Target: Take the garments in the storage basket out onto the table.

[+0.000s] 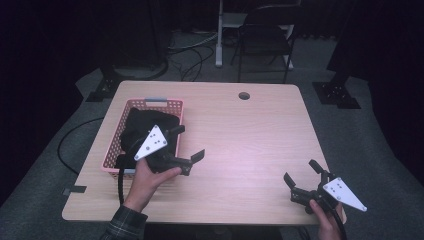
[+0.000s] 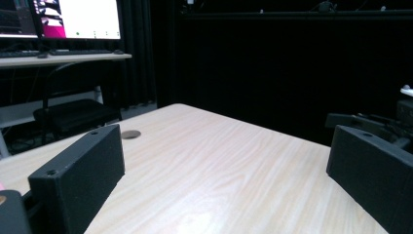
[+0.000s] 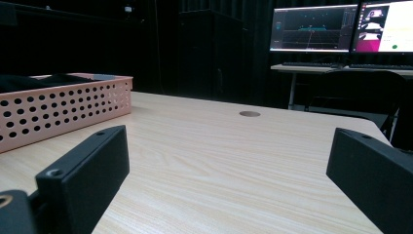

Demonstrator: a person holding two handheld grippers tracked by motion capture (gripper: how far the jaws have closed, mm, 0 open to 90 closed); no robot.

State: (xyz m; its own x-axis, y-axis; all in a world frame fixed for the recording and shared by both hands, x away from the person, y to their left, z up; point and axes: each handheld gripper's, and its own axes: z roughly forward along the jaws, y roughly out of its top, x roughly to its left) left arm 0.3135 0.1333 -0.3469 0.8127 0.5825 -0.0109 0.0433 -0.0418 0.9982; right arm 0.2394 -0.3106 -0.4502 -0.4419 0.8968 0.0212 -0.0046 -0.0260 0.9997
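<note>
The pink basket [image 1: 112, 145] with black cloth [image 1: 145, 127] sits far left on the worktop [image 1: 240, 145]. Both tools, left [image 1: 189, 142] and right [image 1: 301, 173], are spread wide and hold nothing. Next, the left one likely must dip into the cloth.

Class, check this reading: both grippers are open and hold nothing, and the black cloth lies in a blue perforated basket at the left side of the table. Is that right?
One detail is wrong: the basket is pink, not blue, as the high view shows. The rest stands: the black cloth lies in it at the left side of the table, and the left gripper and right gripper are open and hold nothing.
</note>
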